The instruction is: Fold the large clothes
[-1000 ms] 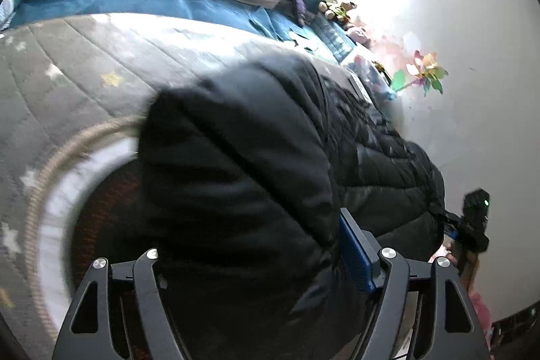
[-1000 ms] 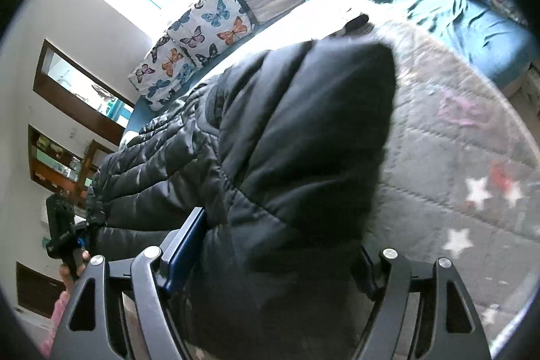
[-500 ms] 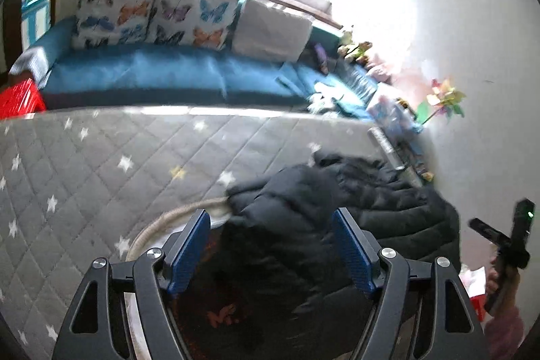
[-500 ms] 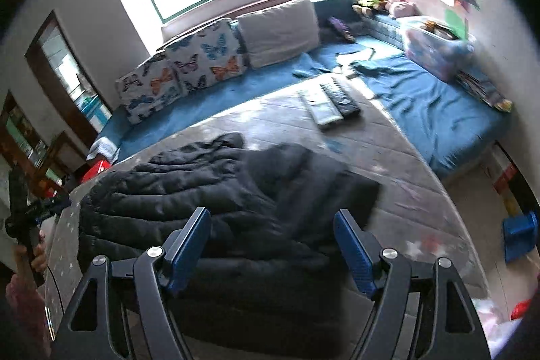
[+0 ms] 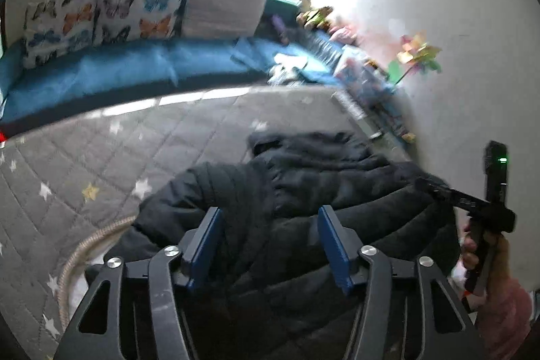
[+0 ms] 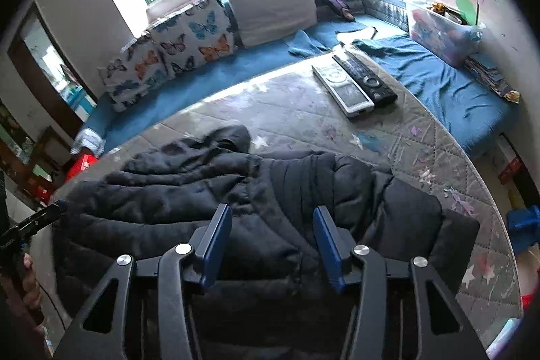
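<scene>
A black puffer jacket (image 5: 303, 177) lies bunched on the grey quilted star mat (image 5: 101, 164), one part folded over onto its body (image 6: 168, 191). My left gripper (image 5: 269, 211) hovers above the jacket; its jaws are closing with only air between the blue pads, the jacket lying below them. My right gripper (image 6: 271, 210) hangs over the jacket's folded part in the same way, jaws closing on nothing. In the left wrist view the right gripper (image 5: 489, 208) shows at the right edge, in a person's hand. The left gripper (image 6: 30, 225) pokes in at the left edge of the right wrist view.
Two remote controls (image 6: 351, 83) lie on the far side of the mat (image 6: 287, 110). A blue sofa (image 6: 438, 80) with butterfly pillows (image 6: 189, 43) wraps the back and right. A toy box (image 6: 442, 26) and pinwheel (image 5: 418, 56) stand by the wall. A blue stool (image 6: 524, 221) sits low right.
A second ago each gripper held a fold of the jacket up close. Both have let go and drawn up and back, the jacket now lies on the mat, and the jaws have narrowed.
</scene>
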The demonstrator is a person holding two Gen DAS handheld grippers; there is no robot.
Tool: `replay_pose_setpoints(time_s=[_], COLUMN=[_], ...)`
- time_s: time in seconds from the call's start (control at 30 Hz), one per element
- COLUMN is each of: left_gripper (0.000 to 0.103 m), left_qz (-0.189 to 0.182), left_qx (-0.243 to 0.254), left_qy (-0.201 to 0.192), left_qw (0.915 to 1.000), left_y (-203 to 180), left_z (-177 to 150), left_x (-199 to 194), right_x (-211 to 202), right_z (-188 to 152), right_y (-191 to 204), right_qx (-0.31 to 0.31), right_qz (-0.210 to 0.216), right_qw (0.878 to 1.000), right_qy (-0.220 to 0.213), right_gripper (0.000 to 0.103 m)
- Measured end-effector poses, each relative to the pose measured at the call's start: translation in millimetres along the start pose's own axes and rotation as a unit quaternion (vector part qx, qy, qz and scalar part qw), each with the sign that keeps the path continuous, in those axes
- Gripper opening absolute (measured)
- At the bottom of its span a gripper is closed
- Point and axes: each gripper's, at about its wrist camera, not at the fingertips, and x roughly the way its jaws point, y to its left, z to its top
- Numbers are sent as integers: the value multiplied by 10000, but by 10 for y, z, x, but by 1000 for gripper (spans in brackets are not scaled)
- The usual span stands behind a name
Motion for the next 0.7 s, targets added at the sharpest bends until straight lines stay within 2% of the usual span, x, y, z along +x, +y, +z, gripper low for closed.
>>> replay_pose_setpoints(time_s=[0.1,0.3,0.47,0.53,0.63,0.7], left_gripper=[52,52,52,52,52,52], left_qz=[89,-7,-51,-40,-34,-30], left_qx=[-160,-262,-334,-315,-318,-270], left_qy=[314,340,324,339,346,361], left_qw=[9993,9991,9989,9989,9989,9990], left_y=[164,244,287,292,297,310], left_z=[-88,-130,-128,-125,-118,-121], left_x=[313,390,393,396,396,394], right_x=[128,3,-124,-33,190,402], right_z=[-67,-10,160,225,276,269], right_y=[-12,143,514,683,863,889], right_qx=[-228,-485,-786,-847,-1004,-969], right_qz=[-343,-656,-291,-39,27,-6], right_qw=[9990,9966,9964,9964,9949,9948], right_qy=[163,141,-78,1,91,321], right_gripper=[45,44,44,44,44,44])
